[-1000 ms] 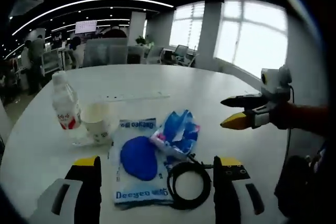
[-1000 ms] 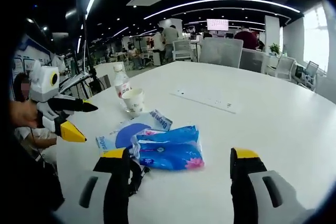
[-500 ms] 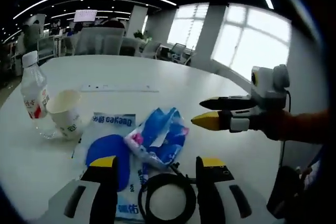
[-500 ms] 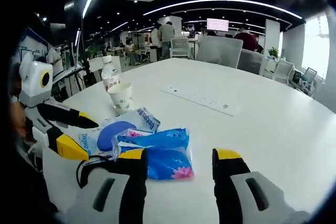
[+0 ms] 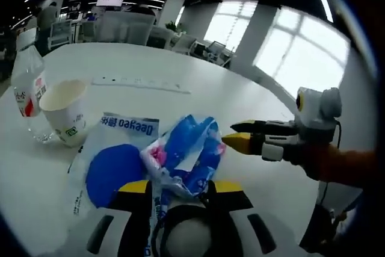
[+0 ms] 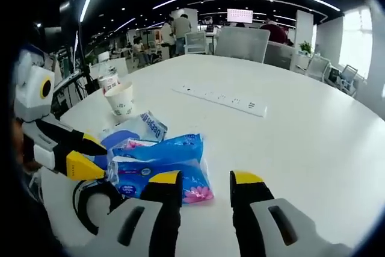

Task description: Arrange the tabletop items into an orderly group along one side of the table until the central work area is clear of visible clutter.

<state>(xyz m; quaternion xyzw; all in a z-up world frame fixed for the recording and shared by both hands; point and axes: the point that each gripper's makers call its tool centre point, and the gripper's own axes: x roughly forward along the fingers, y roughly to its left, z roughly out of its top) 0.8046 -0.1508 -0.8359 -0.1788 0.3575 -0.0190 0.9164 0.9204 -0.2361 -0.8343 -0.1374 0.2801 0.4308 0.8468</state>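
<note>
Clearly soft goods: the blue tissue pack lies on the white desk just ahead of the right tongs, partly over a flat blue-and-white packet.
Handling: light, crinkly film, likely slippery; best pinched at a puckered end seam.
Cable: a black coil sits beneath the left tongs, springy, probably best taken across the loop.
Tongs: both pairs stand narrowly parted, grasping nothing.
Farther off: a paper cup and a bottle, both tippable, sit beyond the packet, left of the left tongs.

The white-and-blue packet reads "Deeyeo"; other labels are too small to read.
</note>
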